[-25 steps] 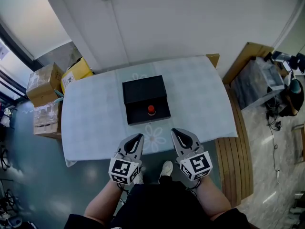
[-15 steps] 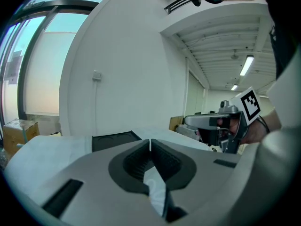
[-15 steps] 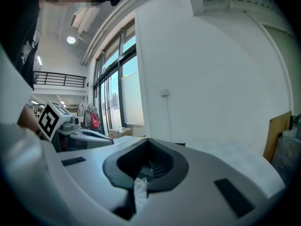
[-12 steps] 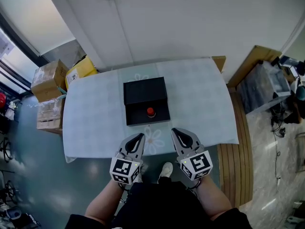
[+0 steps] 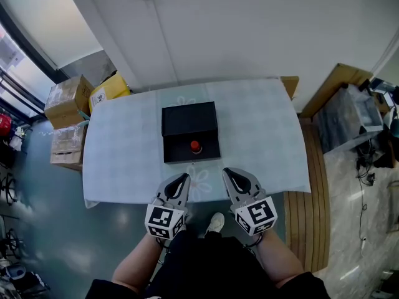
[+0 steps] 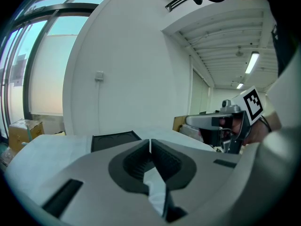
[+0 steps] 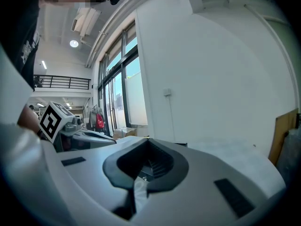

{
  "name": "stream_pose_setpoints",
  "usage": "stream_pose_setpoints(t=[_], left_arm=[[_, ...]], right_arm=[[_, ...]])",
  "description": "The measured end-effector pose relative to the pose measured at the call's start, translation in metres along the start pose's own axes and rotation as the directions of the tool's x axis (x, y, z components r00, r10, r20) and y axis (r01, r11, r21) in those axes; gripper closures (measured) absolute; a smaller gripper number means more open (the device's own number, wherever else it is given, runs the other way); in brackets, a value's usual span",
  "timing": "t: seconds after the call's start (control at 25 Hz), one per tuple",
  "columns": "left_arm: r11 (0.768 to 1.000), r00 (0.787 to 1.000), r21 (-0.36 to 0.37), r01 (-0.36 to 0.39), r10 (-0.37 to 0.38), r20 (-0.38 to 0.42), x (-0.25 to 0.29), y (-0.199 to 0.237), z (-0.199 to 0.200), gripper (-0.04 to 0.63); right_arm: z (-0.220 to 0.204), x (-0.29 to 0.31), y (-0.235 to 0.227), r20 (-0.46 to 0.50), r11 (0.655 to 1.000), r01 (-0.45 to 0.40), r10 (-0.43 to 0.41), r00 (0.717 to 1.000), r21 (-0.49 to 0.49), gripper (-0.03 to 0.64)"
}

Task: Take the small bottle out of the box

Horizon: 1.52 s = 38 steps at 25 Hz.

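Note:
A black open box (image 5: pixel 189 124) lies mid-table on the pale blue cloth (image 5: pixel 124 154). Inside it, near the front edge, stands a small bottle with a red cap (image 5: pixel 195 146). Both grippers hover side by side over the table's near edge, short of the box. My left gripper (image 5: pixel 182 177) is shut and empty, its jaws meeting tip to tip (image 6: pixel 150 142); the box (image 6: pixel 114 140) shows beyond them, to the left. My right gripper (image 5: pixel 227 172) is shut with nothing in it (image 7: pixel 147 141). The bottle is hidden in both gripper views.
A white wall runs behind the table. Cardboard boxes (image 5: pixel 66 94) and a yellow carton (image 5: pixel 109 87) are stacked on the floor at the left. Wooden slats (image 5: pixel 307 185) and a wrapped bundle (image 5: pixel 348 114) lie at the right. The person's shoe (image 5: pixel 217 220) is below the table edge.
The head view has drifted slightly, so the room's left side sits further in. Both grippers stay shut at the near table edge, and the box and bottle have not moved.

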<state>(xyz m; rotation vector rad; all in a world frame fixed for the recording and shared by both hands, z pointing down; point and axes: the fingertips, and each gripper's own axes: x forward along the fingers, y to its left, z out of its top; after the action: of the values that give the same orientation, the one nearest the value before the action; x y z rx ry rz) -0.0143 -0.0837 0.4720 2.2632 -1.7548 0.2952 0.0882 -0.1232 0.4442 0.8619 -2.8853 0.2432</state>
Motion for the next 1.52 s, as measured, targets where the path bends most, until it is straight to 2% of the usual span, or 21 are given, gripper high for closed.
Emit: stream_pose_setpoints(t=[0.6,1.0,1.16,1.52], left_arm=[[1.0,1.0,0.017,-0.001,0.001,-0.002,-0.001,-0.005,0.003,0.561],[0.999,0.999,0.018,0.041,-0.04,-0.027,0.026,0.006,-0.012,0.56],[0.998,0.997,0.01,0.061,-0.06,-0.047,0.039,0.01,-0.017,0.504],[0.997,0.993,-0.008,0.072,-0.073,-0.096,0.066,0.032,-0.034,0.449]], right_arm=[[0.002,-0.012,-0.001,0.006,1.0,0.013,-0.013,1.0,0.011,0.594],[-0.008,-0.004,-0.01,-0.023,0.998,0.058,-0.058,0.998,0.014,0.594],[-0.014,0.0,-0.017,-0.043,0.997,0.08,-0.079,0.996,0.025,0.594],[-0.026,0.023,-0.025,-0.083,0.993,0.102,-0.097,0.992,0.054,0.594]])
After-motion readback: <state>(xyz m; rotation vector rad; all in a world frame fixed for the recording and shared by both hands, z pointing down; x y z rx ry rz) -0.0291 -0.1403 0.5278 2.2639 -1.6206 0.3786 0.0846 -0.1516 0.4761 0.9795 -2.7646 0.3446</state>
